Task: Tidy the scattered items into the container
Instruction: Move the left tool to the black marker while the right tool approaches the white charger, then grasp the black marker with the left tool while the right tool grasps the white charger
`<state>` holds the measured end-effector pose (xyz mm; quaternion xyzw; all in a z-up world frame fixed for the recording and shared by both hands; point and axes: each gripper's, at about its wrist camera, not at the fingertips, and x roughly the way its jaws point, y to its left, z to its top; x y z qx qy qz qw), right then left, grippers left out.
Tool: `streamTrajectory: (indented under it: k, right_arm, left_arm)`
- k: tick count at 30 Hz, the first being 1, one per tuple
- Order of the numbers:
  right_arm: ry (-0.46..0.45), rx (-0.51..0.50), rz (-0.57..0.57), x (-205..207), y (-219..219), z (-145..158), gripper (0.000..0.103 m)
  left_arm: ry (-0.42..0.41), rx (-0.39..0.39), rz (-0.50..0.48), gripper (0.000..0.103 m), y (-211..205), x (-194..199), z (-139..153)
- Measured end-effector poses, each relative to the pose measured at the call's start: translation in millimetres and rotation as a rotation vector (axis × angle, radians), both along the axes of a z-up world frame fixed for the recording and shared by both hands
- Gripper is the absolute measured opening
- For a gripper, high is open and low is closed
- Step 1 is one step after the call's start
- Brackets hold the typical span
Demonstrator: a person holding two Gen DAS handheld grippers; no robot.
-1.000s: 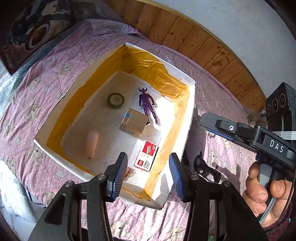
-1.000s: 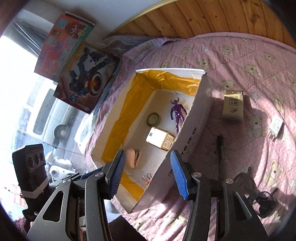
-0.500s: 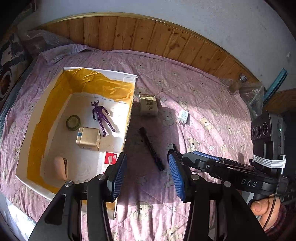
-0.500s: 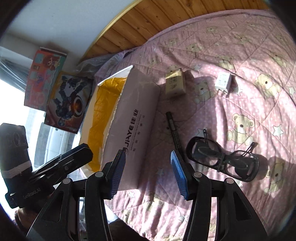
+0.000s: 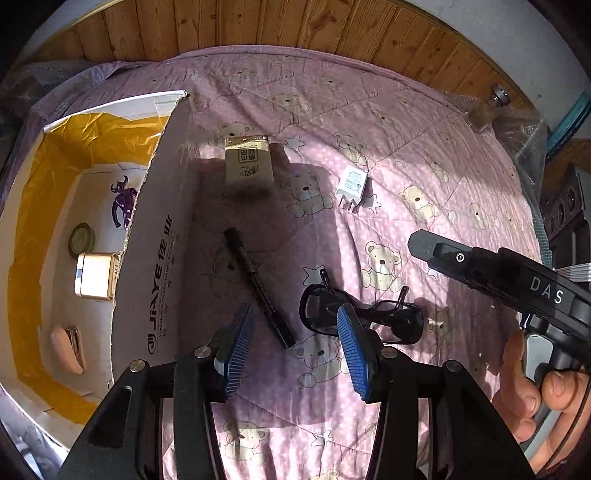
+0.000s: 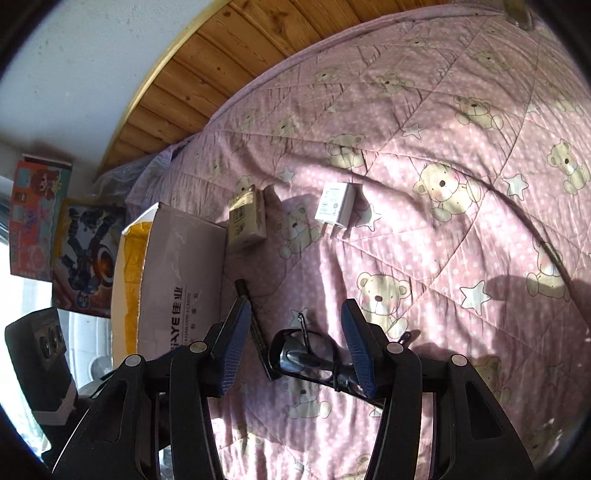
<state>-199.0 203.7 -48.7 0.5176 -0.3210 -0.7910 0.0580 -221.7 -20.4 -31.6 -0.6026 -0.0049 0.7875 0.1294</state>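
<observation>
The cardboard box (image 5: pixel 147 266) with yellow lining lies at the left on the pink bear quilt. On the quilt beside it are a black marker (image 5: pixel 258 288), black glasses (image 5: pixel 369 317), a tan packet (image 5: pixel 248 164) and a white charger (image 5: pixel 351 184). My left gripper (image 5: pixel 293 349) is open, hovering over the marker's near end. My right gripper (image 6: pixel 297 347) is open above the glasses (image 6: pixel 310 358), which lie between its fingers; the marker (image 6: pixel 255 325) is just left. The charger (image 6: pixel 334 205) and packet (image 6: pixel 245 218) lie farther off.
Inside the box are a purple figure (image 5: pixel 122 201), a tape roll (image 5: pixel 81 240), a gold box (image 5: pixel 94 275) and a peach item (image 5: pixel 68 349). A wooden headboard (image 5: pixel 295 26) borders the far side. A hand (image 5: pixel 535 402) holds the right tool. Toy boxes (image 6: pixel 55 229) lean at the left.
Both grippers swung right, away from the box, and dropped lower. The marker and glasses now lie close under the fingers. Both stayed open.
</observation>
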Motion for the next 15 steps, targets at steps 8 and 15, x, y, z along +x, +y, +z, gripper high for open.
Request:
streamTrajectory:
  k: [8, 15]
  right_arm:
    - [-0.033, 0.047, -0.005, -34, 1, -11, 0.055]
    - [-0.079, 0.132, -0.014, -71, 0, -30, 0.055]
  left_arm:
    - [-0.034, -0.057, 0.000, 0.048, 11, -15, -28]
    - [-0.098, 0.007, 0.135, 0.048, -10, -32, -61]
